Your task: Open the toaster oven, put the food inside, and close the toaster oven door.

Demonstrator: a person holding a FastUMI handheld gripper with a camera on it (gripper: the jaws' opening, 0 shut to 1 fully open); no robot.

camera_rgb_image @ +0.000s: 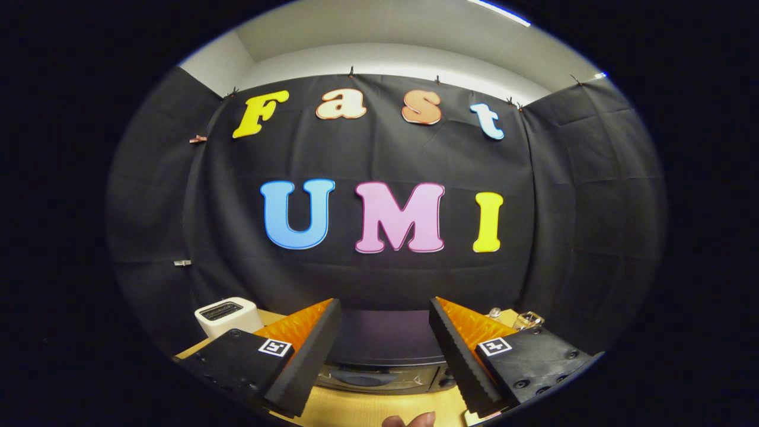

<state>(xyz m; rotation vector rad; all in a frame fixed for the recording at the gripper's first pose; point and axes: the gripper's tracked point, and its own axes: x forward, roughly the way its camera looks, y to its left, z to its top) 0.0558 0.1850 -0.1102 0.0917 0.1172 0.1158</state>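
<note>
My gripper [385, 314] is open, its two fingers spread wide with nothing between them. Beyond and below the fingers stands the dark toaster oven [385, 356] on a wooden table [379, 409]; I see its top and the upper part of its front with a curved handle [364, 376], and the door looks shut. At the table's near edge, just under the fingers, a person's fingertips [409, 420] show. The food is not something I can make out.
A white boxy appliance [228, 315] stands on the table to the left, beyond the left finger. Small clear glass items [525, 320] sit at the back right beyond the right finger. The black cloth wall rises close behind the oven.
</note>
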